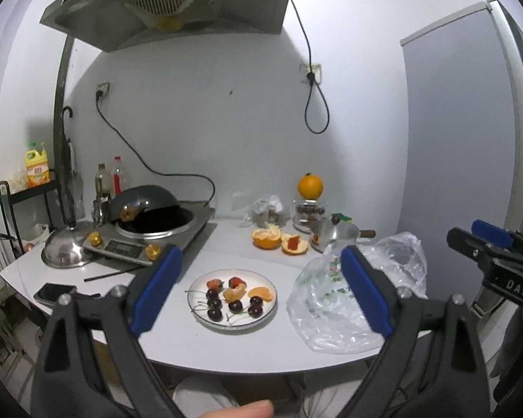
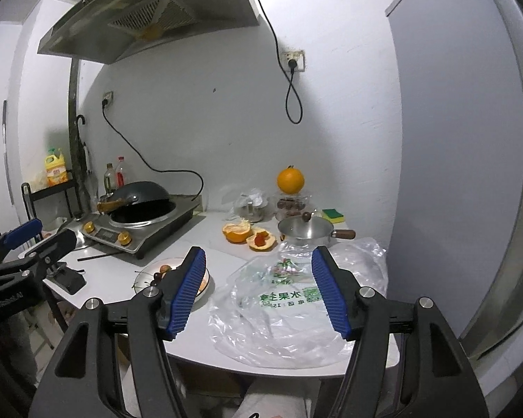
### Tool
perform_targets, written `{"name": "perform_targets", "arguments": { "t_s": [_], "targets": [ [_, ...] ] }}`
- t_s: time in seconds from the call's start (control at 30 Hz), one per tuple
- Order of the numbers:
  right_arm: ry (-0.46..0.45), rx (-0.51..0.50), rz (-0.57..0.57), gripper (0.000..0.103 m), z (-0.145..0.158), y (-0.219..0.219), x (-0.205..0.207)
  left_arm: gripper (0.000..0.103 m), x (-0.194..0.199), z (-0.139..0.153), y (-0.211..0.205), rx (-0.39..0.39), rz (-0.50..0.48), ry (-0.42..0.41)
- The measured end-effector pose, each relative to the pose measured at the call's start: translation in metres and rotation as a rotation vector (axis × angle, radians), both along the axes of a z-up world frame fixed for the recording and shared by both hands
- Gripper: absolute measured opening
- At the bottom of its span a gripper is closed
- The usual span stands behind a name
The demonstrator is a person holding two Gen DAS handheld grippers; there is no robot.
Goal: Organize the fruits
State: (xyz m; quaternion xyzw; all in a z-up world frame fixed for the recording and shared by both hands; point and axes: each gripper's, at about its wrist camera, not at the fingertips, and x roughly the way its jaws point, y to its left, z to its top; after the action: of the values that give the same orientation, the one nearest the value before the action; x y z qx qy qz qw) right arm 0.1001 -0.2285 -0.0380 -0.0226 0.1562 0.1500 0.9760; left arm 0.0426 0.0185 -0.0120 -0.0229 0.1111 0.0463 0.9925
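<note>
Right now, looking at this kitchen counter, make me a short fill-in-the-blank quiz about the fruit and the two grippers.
1. The cherries lie on a white ____.
2. The whole orange sits on top of a ____.
3. Both the left gripper and the right gripper have their fingers ____.
4. The clear plastic bag lies to the ____ of the fruit dish.

Missing words: plate; jar; open; right

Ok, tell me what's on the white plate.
The white plate holds five dark cherries, two strawberries and two orange segments. In the right wrist view the gripper covers most of it.
</note>
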Motion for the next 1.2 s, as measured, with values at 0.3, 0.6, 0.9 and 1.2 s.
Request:
{"name": "perform_targets", "arguments": {
  "t_s": [0.3,0.6,0.9,1.2],
  "targets": [
    [-0.012,0.000,-0.006,0.067,0.003,-0.001,-0.002,0.093,-0.003,0.004,-0.004,0.004,0.000,-0.008],
    [-0.004,-0.010,0.005,0.067,0.003,0.004,0.001,0.093,-0.004,0.002,0.004,-0.030,-0.004,-0.005],
    [-0.003,-0.013,0.004,0.067,0.003,0.004,0.001,0.093,-0.004,0.001,0.007,-0.032,0.005,-0.003],
    [-0.004,-0.013,0.004,0.067,0.002,0.005,0.001,0.093,-0.004,0.000,0.007,-0.032,0.008,-0.005]
  ]
}}
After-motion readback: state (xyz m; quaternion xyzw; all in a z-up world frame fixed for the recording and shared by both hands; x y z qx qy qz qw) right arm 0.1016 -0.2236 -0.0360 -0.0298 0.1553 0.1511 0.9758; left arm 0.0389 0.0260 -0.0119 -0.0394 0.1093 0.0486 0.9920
